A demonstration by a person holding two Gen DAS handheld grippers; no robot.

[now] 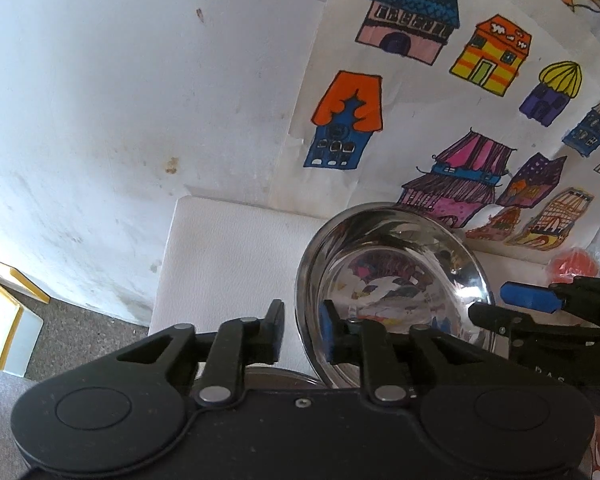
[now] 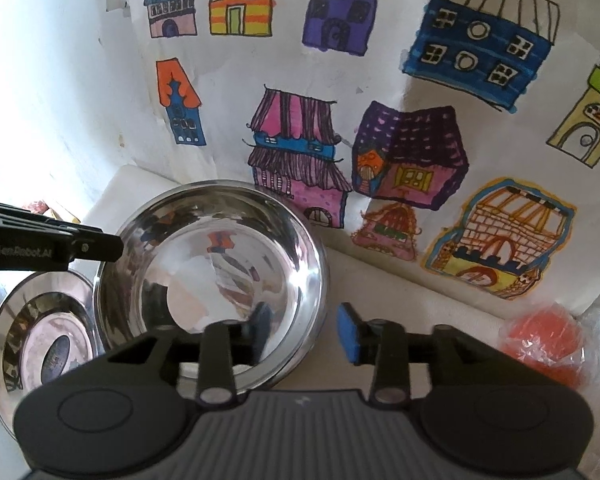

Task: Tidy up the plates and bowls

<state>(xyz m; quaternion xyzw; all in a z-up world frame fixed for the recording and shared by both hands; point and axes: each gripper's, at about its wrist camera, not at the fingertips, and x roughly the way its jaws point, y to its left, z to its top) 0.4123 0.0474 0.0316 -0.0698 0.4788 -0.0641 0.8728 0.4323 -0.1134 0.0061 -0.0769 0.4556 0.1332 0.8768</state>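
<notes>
A shiny steel bowl [image 1: 392, 280] [image 2: 220, 264] stands on a white surface [image 1: 228, 260]. My left gripper [image 1: 300, 332] straddles the bowl's left rim, one finger outside and one inside; a gap shows on both sides of the rim, so it is open. My right gripper [image 2: 304, 334] straddles the right rim with its blue-padded finger [image 2: 348, 336] well clear of the wall, also open. A flat steel plate [image 2: 40, 340] lies just left of the bowl, its edge under the left gripper [image 2: 100, 246]. The right gripper [image 1: 508, 304] also shows in the left wrist view.
A sheet of coloured house drawings [image 2: 380, 128] leans on the white wall right behind the bowl. An orange-red ball in clear plastic [image 2: 540, 344] lies at the right. A yellow-edged box [image 1: 4, 320] sits on the grey floor, left of the white surface.
</notes>
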